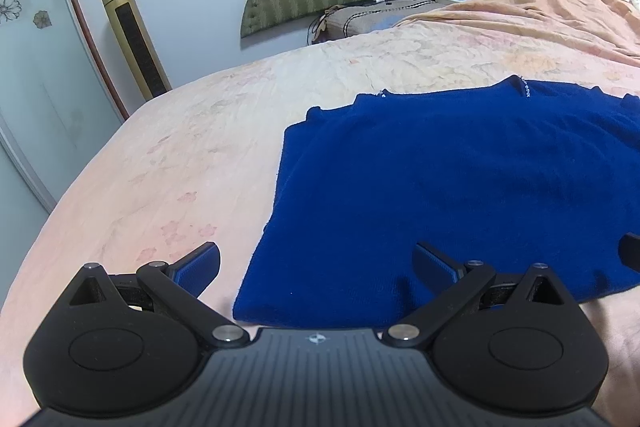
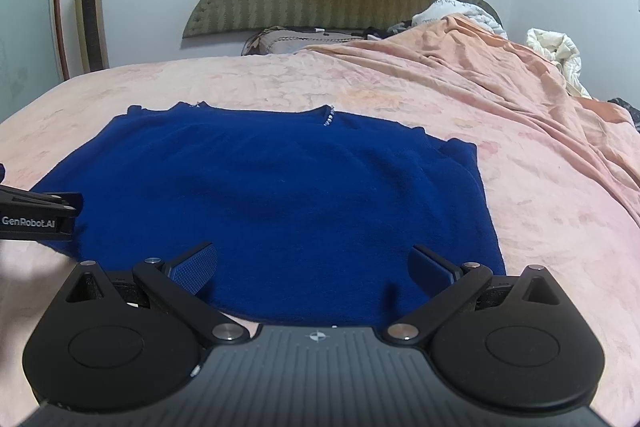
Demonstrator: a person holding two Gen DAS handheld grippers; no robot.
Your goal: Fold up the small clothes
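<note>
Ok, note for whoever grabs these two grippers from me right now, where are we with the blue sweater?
Left gripper: open, holding nothing, at the sweater's near-left hem corner.
Right gripper: open, holding nothing, over the near hem toward the right side.
Blue sweater: lying flat on the pink bedsheet, neckline at the far end; both side edges look folded inward, sleeves seemingly tucked in.
Done: apparently the side folds.
Left: probably grip the near hem with both grippers and fold it up toward the neckline.
</note>
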